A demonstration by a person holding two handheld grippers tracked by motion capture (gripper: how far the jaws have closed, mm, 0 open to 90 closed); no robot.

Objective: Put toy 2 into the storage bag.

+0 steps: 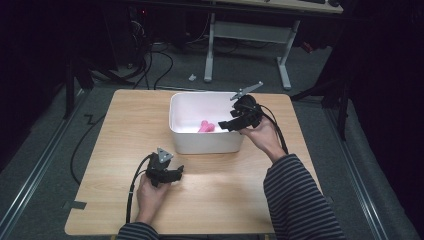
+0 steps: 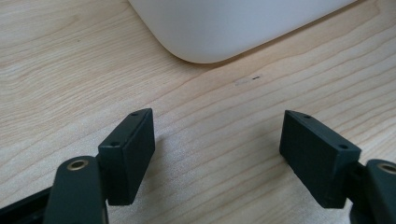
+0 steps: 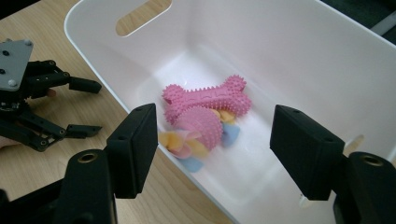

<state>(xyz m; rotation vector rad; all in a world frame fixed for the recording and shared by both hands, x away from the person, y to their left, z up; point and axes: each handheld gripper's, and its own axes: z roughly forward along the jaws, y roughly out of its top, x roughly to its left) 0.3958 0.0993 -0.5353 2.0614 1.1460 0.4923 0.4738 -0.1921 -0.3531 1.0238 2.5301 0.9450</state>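
pink rubber, studded all over: a bone-shaped toy (image 3: 205,98) lies on the floor of the white bin (image 3: 327,51), with a pink spiky ball (image 3: 201,125) touching its near side and some soft pastel petal-shaped pieces (image 3: 187,144), yellow, pink and blue, tucked under and beside the ball. in the high view the pink cluster (image 1: 206,126) sits toward the near wall of the bin (image 1: 205,142), right of its middle.

the right gripper (image 3: 215,149) hangs over the bin's rim, tilted down into it, jaws spread wide with nothing between them; seen along them, the ball and the bone lie in the gap but farther down, not touched. in the high view this gripper (image 1: 231,123) leans in from the bin's right end.

the step in hand looks like the approach for a pick from the bin. the next move likely calls for lowering the jaws until they straddle the ball or the bone's narrow waist, then closing; the crowding of toys could make a clean grip on one piece awkward.

the left gripper (image 1: 176,171) rests low over the wooden table (image 1: 110,150), near the bin's front corner, jaws wide apart and empty (image 2: 217,154).
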